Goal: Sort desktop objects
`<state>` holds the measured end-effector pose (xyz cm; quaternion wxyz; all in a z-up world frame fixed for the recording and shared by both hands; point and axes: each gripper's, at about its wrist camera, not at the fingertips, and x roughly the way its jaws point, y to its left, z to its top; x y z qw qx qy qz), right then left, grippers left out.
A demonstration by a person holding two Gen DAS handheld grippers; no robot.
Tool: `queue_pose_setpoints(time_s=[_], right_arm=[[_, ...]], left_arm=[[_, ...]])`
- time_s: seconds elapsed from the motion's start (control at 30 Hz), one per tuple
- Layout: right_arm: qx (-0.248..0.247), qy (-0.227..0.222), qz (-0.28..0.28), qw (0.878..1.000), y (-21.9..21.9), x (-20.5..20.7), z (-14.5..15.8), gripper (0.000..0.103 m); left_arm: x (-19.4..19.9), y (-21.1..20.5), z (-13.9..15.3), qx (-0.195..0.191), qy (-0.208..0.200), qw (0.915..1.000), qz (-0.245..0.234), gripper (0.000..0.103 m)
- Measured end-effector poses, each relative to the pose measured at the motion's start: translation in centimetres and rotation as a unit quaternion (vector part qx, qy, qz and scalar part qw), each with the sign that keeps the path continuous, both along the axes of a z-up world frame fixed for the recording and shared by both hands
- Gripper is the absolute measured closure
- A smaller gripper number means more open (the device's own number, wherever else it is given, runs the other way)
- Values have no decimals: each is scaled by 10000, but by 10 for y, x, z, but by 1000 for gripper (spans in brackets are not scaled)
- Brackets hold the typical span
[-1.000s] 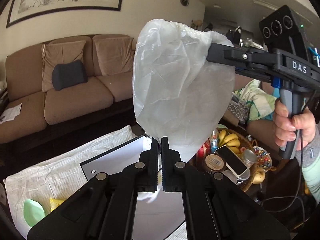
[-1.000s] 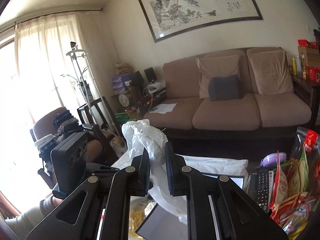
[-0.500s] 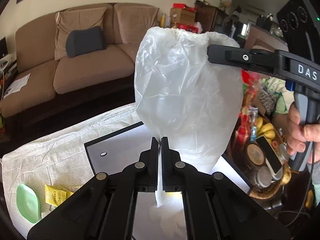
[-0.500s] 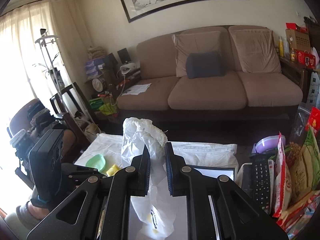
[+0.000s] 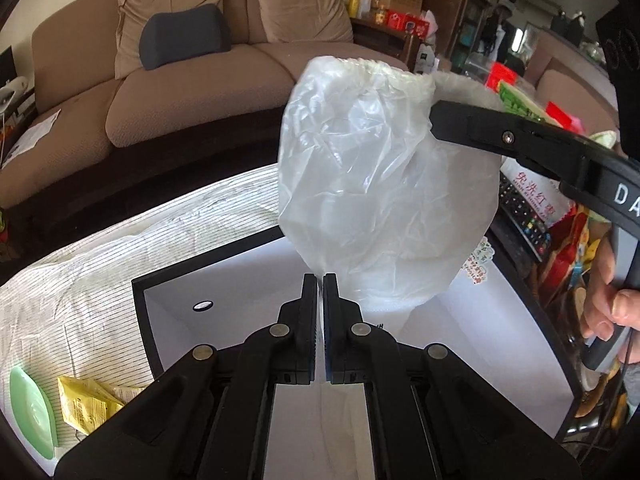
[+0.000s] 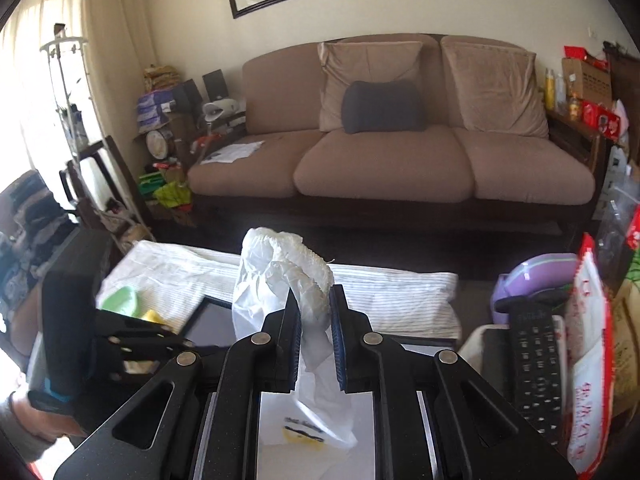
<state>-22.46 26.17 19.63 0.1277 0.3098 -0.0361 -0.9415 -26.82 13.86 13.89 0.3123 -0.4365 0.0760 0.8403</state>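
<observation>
A translucent white plastic bag point(image 5: 384, 188) hangs over a black-rimmed white box point(image 5: 520, 344) on the striped cloth. My left gripper point(image 5: 320, 280) is shut on the bag's lower edge. My right gripper point(image 6: 314, 300) is shut on the bag's bunched elastic rim point(image 6: 296, 272) and holds it up; its arm enters the left wrist view from the right point(image 5: 520, 140). The bag's bottom, with a yellow print point(image 6: 300, 432), droops into the box.
A green dish point(image 5: 28, 412) and a yellow packet point(image 5: 84, 400) lie on the cloth left of the box. A remote point(image 6: 532, 360), snack bags point(image 6: 592, 360) and a purple lidded bowl point(image 6: 532, 276) crowd the right side. A brown sofa point(image 6: 384, 160) stands behind.
Both grippers have come down with the bag, from up in the air to just over the box. Both stay shut on it.
</observation>
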Motion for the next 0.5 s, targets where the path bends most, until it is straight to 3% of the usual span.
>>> queue_pose_setpoints(time_s=[0.1,0.2,0.23,0.37,0.5], right_arm=[[69,30,-270,9996,11,3,1,90],[133,58,-392,9991,19,5,6,90],[155,55,-378,9991,20,5,7,90],[306,-75,-404,9987,18,1,2,90],[346,-123,-442,9983,15,1,-5,90]], left_arm=[[11,-12,14,171,42,9998,29,94],[37,-17,21,-5,-8,9989,-461,73],[47,-13,18,-214,-113,9972,-711,68],[90,15,-21,-1357,-415,9811,-1318,69],[104,34,-61,-2163,-840,9642,-1285,68]])
